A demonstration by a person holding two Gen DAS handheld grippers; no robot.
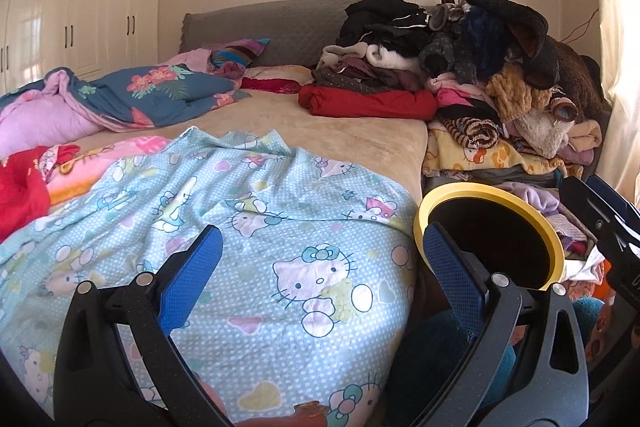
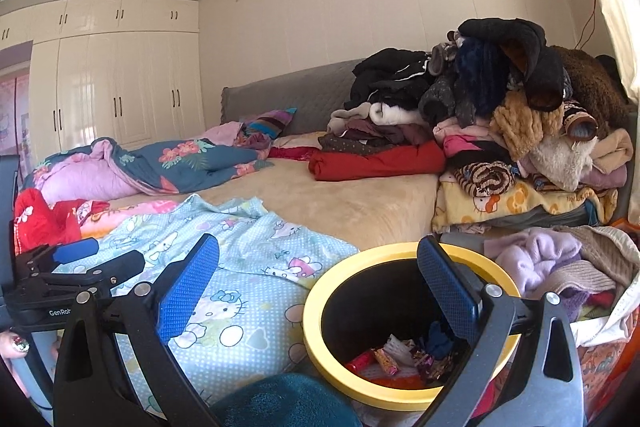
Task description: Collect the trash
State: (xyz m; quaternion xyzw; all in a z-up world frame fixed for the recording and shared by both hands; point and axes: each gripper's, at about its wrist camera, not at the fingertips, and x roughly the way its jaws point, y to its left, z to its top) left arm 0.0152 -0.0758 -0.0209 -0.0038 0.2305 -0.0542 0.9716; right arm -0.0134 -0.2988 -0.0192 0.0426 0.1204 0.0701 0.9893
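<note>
The bin (image 2: 404, 331), black inside with a yellow rim, stands beside the bed (image 2: 340, 203), at its near right corner and just below the clothes pile (image 2: 512, 123). Inside the bin, on its bottom, lies the trash (image 2: 400, 355): wrappers, a red packet and a scrap of blue. The right gripper (image 2: 316, 283) hangs over the near left rim of the bin with its jaws spread wide and nothing between them; its right finger crosses the bin's mouth, its left finger lies over the blue sheet (image 2: 248, 291) left of the bin, so the trash sits below and a little right of the gap, not in it. The left gripper (image 1: 320, 279) is left of the bin, over the sheet (image 1: 248, 267), jaws also wide apart and holding nothing; its right finger overlaps the bin's (image 1: 492, 231) left rim, and from this view the bin's inside reads only as dark. The right wrist view shows the left gripper's body (image 2: 76, 267) far left of the bin, and a hand (image 2: 16, 345) under it
</note>
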